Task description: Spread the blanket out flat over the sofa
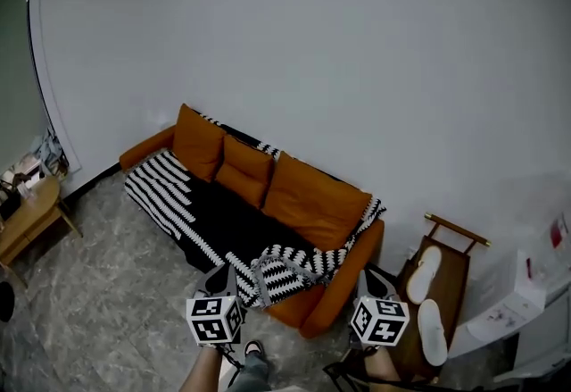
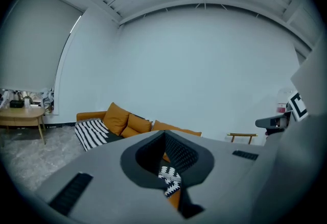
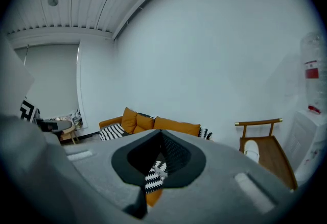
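An orange sofa (image 1: 326, 203) stands against the white wall with three orange cushions. A black-and-white patterned blanket (image 1: 219, 221) lies over its seat, striped at the left end and bunched in a heap (image 1: 281, 276) near the right front corner; a strip hangs over the right arm. My left gripper (image 1: 221, 277) and right gripper (image 1: 375, 279) hang in front of the sofa, apart from it. The left gripper (image 2: 164, 133) has its jaws together with nothing between them. The right gripper (image 3: 161, 132) looks the same, shut and empty. Both gripper views show the heap beyond the jaws.
A low wooden table (image 1: 31, 216) with clutter stands at the far left. Right of the sofa is a wooden rack (image 1: 446, 279) holding two white slippers, and beyond it a white appliance (image 1: 522, 296). The floor is grey marbled tile (image 1: 107, 310).
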A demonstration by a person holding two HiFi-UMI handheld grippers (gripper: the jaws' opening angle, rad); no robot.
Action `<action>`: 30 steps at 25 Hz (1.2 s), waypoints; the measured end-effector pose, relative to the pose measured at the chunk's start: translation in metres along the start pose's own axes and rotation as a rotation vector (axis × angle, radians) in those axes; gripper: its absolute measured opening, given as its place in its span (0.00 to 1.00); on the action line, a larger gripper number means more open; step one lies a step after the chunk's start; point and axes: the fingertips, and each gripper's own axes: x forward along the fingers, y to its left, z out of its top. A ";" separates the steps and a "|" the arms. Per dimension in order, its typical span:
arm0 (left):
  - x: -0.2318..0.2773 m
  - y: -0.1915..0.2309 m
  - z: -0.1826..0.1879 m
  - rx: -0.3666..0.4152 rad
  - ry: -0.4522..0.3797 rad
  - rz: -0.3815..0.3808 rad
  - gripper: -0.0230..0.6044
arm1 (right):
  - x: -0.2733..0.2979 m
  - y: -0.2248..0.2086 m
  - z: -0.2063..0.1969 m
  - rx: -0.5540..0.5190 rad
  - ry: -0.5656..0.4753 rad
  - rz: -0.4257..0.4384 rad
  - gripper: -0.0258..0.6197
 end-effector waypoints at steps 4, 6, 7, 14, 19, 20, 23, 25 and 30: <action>0.041 0.013 0.022 0.020 -0.001 -0.030 0.03 | 0.035 0.005 0.023 0.020 -0.023 -0.021 0.05; 0.059 0.019 0.032 0.033 -0.001 -0.044 0.03 | 0.052 0.009 0.034 0.019 -0.033 -0.028 0.05; 0.068 0.022 0.037 0.037 -0.001 -0.049 0.03 | 0.061 0.011 0.039 0.019 -0.037 -0.032 0.05; 0.126 0.048 0.061 0.043 0.002 -0.085 0.03 | 0.112 0.025 0.061 0.023 -0.046 -0.068 0.05; 0.162 0.060 0.066 0.052 0.029 -0.121 0.03 | 0.139 0.025 0.060 0.035 -0.014 -0.116 0.05; 0.168 0.061 0.065 0.056 0.035 -0.130 0.03 | 0.144 0.024 0.058 0.036 -0.005 -0.128 0.05; 0.183 0.068 0.058 0.044 0.063 -0.145 0.03 | 0.158 0.021 0.049 0.048 0.026 -0.155 0.05; 0.191 0.075 0.047 0.007 0.094 -0.138 0.03 | 0.166 0.019 0.041 0.054 0.047 -0.161 0.05; 0.214 0.074 0.024 -0.013 0.149 -0.112 0.03 | 0.187 0.003 0.030 0.052 0.082 -0.159 0.05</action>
